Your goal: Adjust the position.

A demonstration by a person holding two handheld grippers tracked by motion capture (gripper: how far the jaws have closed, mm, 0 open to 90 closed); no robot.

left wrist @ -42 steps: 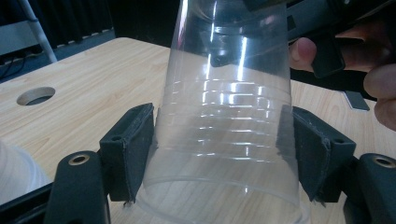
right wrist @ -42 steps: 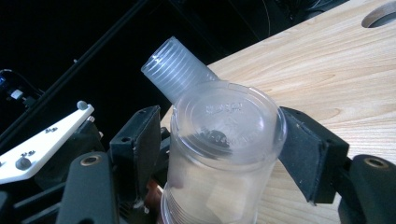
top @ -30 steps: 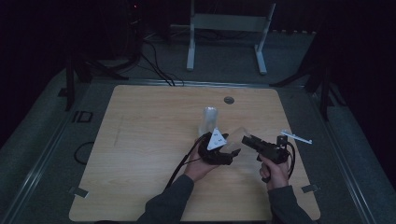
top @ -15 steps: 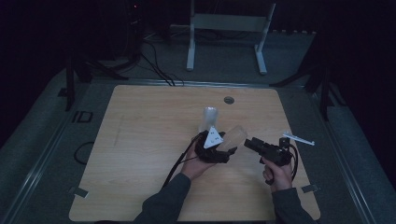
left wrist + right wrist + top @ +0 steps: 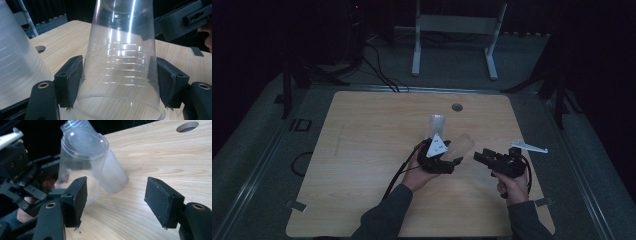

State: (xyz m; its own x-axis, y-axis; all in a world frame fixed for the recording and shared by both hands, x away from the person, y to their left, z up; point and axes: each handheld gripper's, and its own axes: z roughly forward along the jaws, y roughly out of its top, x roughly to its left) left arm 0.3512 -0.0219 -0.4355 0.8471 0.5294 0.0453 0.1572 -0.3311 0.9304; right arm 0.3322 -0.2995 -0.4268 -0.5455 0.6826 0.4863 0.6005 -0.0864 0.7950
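A: Left gripper, near the middle of the tabletop: jaws partly closed, both pads pressed against the ribbed wall of a clear plastic cup. Firmly clamped, cup lifted and lying tilted toward the right.

B: Agreed. Seen from above as a pale cup sticking out past the grey three-cornered plate. Second thing just behind it?

A: Stack of clear cups, upside down on the wood, just beyond the left gripper. In the left gripper view at the left edge, close beside the held cup; touching or not, cannot tell.

B: Right gripper?

A: Just right of the held cup, pointing at it. Jaws wide apart in the right gripper view, nothing between the pads, bare wood beneath. Held cup ahead and to the left, base facing the camera, stack leaning behind it.

B: Anything else on the tabletop?

A: Round cable hole near the far edge.
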